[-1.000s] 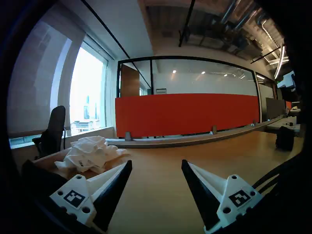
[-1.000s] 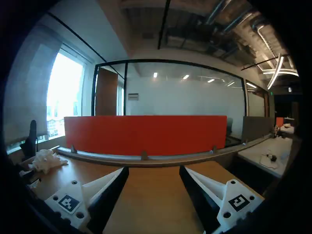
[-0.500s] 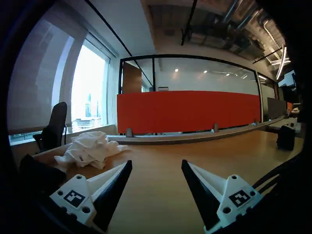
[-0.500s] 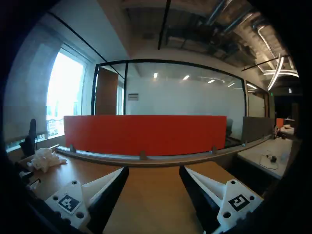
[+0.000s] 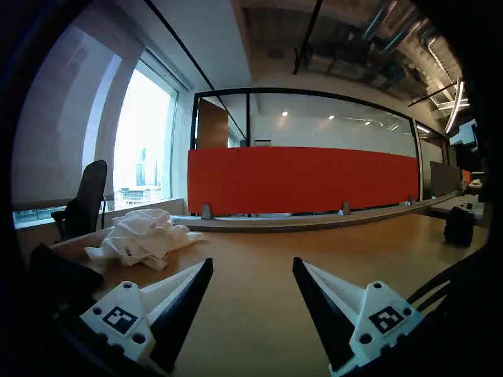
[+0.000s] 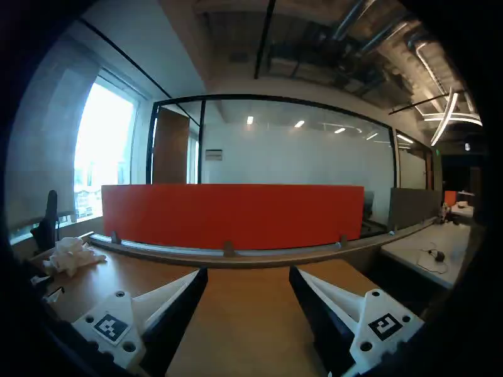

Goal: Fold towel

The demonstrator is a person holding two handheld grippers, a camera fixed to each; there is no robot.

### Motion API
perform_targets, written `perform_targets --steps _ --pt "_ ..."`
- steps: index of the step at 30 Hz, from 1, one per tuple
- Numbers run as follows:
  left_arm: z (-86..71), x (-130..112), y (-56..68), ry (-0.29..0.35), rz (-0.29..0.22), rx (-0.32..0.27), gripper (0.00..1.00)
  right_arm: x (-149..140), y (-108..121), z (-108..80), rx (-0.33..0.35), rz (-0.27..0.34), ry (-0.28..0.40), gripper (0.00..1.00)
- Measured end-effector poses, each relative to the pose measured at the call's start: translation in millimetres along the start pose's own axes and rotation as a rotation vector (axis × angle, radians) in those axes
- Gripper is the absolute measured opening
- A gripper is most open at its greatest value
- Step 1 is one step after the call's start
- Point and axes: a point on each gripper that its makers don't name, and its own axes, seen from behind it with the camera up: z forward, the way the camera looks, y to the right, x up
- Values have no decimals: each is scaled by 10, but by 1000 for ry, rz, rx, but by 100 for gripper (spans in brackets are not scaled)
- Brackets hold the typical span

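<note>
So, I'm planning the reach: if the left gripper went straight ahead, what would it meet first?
Probably nothing soon: bare desk ahead, then the red divider at its far edge. The crumpled towel lies left of that line.

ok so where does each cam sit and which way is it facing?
Left gripper view: on the left gripper, low over the wooden desk, facing the red divider; crumpled towel close ahead-left; own open fingers at the bottom.
Right gripper view: on the right gripper, low over the desk, facing the divider; towel far off left; own open fingers at the bottom.
Shared: desk, divider, towel, window on the left.
</note>
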Motion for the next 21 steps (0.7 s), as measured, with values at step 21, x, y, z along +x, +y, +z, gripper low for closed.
perform_targets --steps 21 --pt "13 -25 2 -1 0 -2 94 -1 114 -2 -7 2 8 100"
